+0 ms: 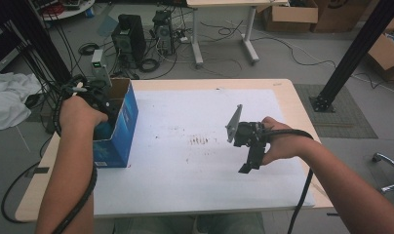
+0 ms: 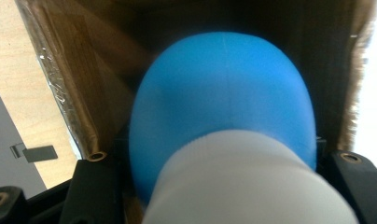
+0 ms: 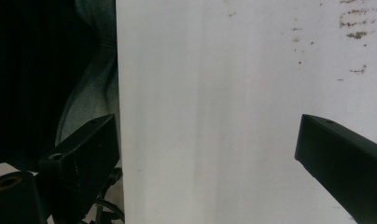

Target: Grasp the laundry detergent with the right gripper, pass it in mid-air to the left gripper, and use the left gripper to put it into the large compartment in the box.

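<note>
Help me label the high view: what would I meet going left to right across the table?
Left hand reaching into the box → blue cardboard box → brown stains on the white sheet → right gripper, open.

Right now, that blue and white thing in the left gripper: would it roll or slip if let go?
Probably. The blue and white thing looks rounded and smooth, so it may roll on a flat surface. Inside the cardboard box, the walls would likely stop it. The left gripper, shut on it, grips a curved surface, so it could slip.
</note>
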A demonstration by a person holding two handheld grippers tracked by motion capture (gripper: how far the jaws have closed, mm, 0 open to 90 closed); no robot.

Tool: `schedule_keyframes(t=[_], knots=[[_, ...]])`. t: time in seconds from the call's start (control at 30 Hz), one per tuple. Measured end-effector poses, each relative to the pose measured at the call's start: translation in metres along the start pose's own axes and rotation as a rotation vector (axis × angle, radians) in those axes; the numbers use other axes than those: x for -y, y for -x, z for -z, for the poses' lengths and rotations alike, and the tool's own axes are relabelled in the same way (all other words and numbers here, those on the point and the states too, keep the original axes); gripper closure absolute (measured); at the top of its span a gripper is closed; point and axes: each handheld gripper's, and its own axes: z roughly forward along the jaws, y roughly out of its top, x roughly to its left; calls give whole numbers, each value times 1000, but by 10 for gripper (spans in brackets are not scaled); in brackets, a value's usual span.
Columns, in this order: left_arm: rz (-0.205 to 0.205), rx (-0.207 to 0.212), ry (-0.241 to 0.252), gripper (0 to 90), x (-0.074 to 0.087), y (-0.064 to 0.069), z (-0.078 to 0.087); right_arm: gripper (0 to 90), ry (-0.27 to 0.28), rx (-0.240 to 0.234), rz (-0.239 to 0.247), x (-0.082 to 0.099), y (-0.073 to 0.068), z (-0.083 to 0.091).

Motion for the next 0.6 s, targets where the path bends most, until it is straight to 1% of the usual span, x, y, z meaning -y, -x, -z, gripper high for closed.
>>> schedule_keyframes(t=[0.2, 0.3, 0.4, 0.47, 0.6], knots=[[1, 3, -4, 398, 0, -2, -7, 64, -3, -7, -3, -1, 1, -3], [-4, 10, -17, 397, 0, -4, -12, 64, 0, -6, 1, -3, 1, -3], [1, 19, -6, 397, 0, -6, -12, 64, -1, -10, -1, -3, 1, -4], [-3, 20, -10, 398, 1, -7, -13, 65, -4, -15, -5, -3, 2, -5], [7, 23, -2, 397, 2, -7, -13, 65, -9, -16, 0, -4, 2, -7]])
